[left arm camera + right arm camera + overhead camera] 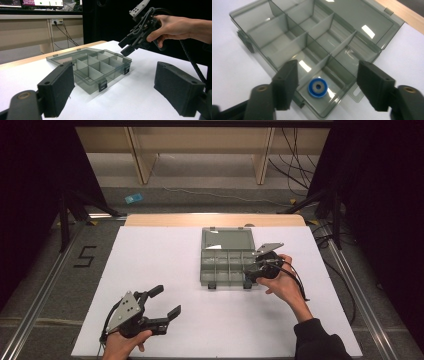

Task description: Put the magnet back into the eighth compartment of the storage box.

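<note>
A smoky clear compartment box point(226, 265) lies on the white table point(150, 260) with its lid point(227, 240) folded back flat. A blue ring point(317, 87) with a dark hole rests on the floor of one corner compartment, directly under my right gripper point(328, 67). That gripper point(248, 275) hovers open over the box's near right corner, touching nothing. My left gripper point(167, 301) is held low at the table's front left, open and empty. In the left gripper view it point(113, 75) faces the box point(100, 66) and the right gripper point(126, 47).
A wooden strip point(215, 220) borders the far side of the table. Beyond it are shelf legs point(142, 162), cables point(295, 170) and a blue item point(133, 198) on the floor. A "5" mark point(85, 256) lies on the floor at left. Metal rails point(45, 285) flank the table.
</note>
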Available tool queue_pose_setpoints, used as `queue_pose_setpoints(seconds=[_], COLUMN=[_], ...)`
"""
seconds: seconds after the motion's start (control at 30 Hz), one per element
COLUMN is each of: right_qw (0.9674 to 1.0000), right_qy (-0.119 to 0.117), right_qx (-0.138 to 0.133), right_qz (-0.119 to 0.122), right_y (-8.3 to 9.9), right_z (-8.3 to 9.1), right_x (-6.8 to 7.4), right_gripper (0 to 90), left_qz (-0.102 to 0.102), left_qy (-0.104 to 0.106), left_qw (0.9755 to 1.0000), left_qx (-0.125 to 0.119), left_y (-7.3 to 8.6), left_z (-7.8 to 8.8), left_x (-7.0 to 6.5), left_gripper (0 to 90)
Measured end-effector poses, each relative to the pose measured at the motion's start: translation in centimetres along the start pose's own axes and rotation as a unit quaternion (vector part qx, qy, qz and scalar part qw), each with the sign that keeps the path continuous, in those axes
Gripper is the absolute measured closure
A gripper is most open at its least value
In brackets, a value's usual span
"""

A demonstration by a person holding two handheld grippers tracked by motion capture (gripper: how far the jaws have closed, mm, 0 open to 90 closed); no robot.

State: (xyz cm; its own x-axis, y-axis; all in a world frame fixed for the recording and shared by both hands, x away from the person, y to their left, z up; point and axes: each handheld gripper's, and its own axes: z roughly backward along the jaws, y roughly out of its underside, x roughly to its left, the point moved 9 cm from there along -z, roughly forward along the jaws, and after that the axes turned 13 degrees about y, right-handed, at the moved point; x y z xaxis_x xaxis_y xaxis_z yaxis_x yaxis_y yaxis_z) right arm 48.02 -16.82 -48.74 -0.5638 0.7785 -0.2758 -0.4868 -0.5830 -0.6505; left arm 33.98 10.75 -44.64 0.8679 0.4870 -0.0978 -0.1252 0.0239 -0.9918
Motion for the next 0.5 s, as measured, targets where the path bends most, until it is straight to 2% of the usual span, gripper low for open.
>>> queue_pose_setpoints(seconds=[0.03,0.17,0.27,0.33,0.37,0.4,0.47,0.5], right_qw=[0.9998,0.9997,0.9996,0.9994,0.9995,0.9993,0.999,0.9992], right_qy=[0.005,-0.011,-0.018,-0.012,-0.019,-0.016,-0.016,-0.023], right_qx=[-0.014,-0.019,-0.023,-0.031,-0.024,-0.034,-0.04,-0.031], right_qz=[-0.009,-0.014,-0.007,-0.008,-0.002,-0.01,-0.011,-0.007], right_y=[-0.3,-0.6,-0.6,-0.7,-0.6,-0.7,-0.8,-0.6], right_z=[0.1,1.0,1.2,1.2,1.4,1.4,1.6,1.8], right_x=[0.1,0.6,1.0,1.1,1.1,1.2,1.3,1.4], right_gripper=[32.4,30.2,29.7,29.7,29.7,29.7,29.7,29.6], left_qz=[0.0,0.0,0.0,0.0,0.0,0.0,0.0,-0.001], left_qy=[0.0,-0.001,0.0,0.0,0.0,0.0,-0.001,-0.001], left_qw=[1.0,1.0,1.0,1.0,1.0,1.0,1.0,1.0], left_qx=[0.0,-0.001,0.0,0.0,0.0,0.0,-0.001,0.0], left_y=[0.0,0.0,0.0,0.0,0.0,0.0,0.0,0.0], left_z=[0.0,0.0,0.0,0.0,0.0,0.0,0.0,0.0], left_x=[0.0,0.0,0.0,0.0,0.0,0.0,0.0,0.0], left_gripper=[16.1,16.1,16.1,16.1,16.1,16.1,16.1,16.1])
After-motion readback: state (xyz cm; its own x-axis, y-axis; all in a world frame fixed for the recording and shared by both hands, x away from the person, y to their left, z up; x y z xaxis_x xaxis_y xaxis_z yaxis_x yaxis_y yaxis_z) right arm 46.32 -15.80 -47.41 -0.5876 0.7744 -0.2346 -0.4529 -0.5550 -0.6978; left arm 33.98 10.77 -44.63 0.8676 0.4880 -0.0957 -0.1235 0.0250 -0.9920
